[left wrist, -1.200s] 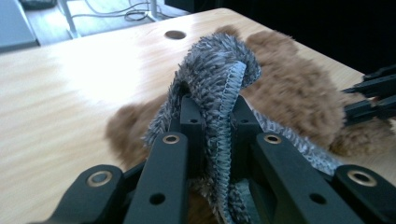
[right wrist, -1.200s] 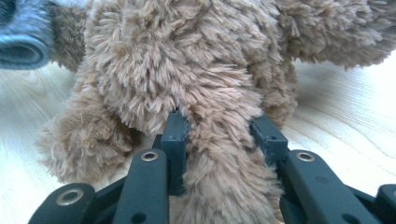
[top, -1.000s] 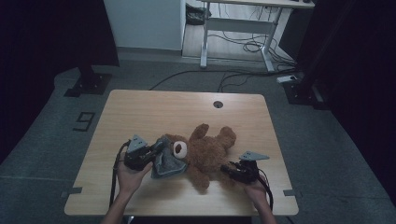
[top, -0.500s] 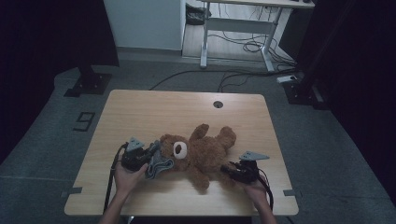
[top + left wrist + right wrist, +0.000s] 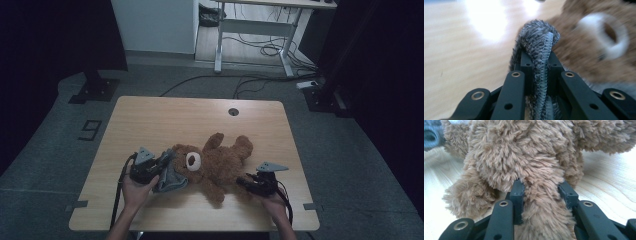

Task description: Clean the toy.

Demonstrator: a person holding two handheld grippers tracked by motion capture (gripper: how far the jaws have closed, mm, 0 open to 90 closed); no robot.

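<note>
The left gripper (image 5: 537,62) is clamped tight on a folded hem of the grey cloth (image 5: 536,40) just beside the bear's (image 5: 215,162) head, and the right gripper (image 5: 541,192) is closed on one plush leg (image 5: 544,220), pinning the toy where it lies on its back at the near middle of the surface (image 5: 165,115). To dress it cleanly, I judge the left should keep the hem bunched and ease it over the head. The right should only anchor the leg, not drag it.

Wooden table (image 5: 150,120), teddy bear (image 5: 220,162), grey cloth (image 5: 172,180)
</note>
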